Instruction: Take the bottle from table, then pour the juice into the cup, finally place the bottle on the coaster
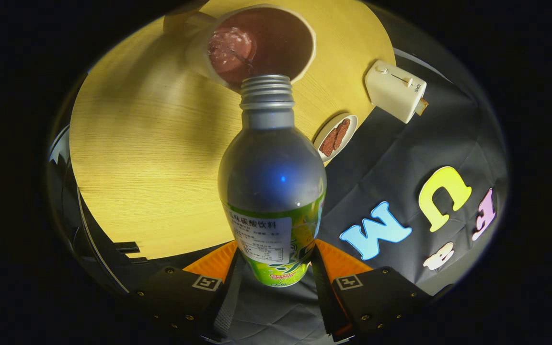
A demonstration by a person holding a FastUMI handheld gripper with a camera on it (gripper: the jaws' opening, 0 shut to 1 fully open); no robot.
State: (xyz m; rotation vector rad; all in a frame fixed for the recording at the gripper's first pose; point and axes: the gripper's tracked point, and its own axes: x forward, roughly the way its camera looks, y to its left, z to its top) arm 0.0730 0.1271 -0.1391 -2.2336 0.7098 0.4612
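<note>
The hand-held gripper (273, 268) pinches the bottle (272, 191) low center, its open neck at the cup (257, 43) above, over the pale wood desk (146, 158) (toaster (395, 90) and snack plate (336, 136) upper right).

Gripper (273, 256), hand-held, two-finger type. Two blocky mounts are seen at the base, left and right, mirrored, with flat faces and angled edges, finished in matt black. One square tag is fixed at the inner upper corner of each mount, printed with a black pattern on a pale ground. Small round screws with bright heads are set into each mount, three being countable per side, near the corners. The fingers (213, 263) are formed as wedge-shaped plates with fine ribbing across their faces, each edged on its inner side by a long narrow strip. Both fingers are pressed against the bottle (272, 182).
</note>
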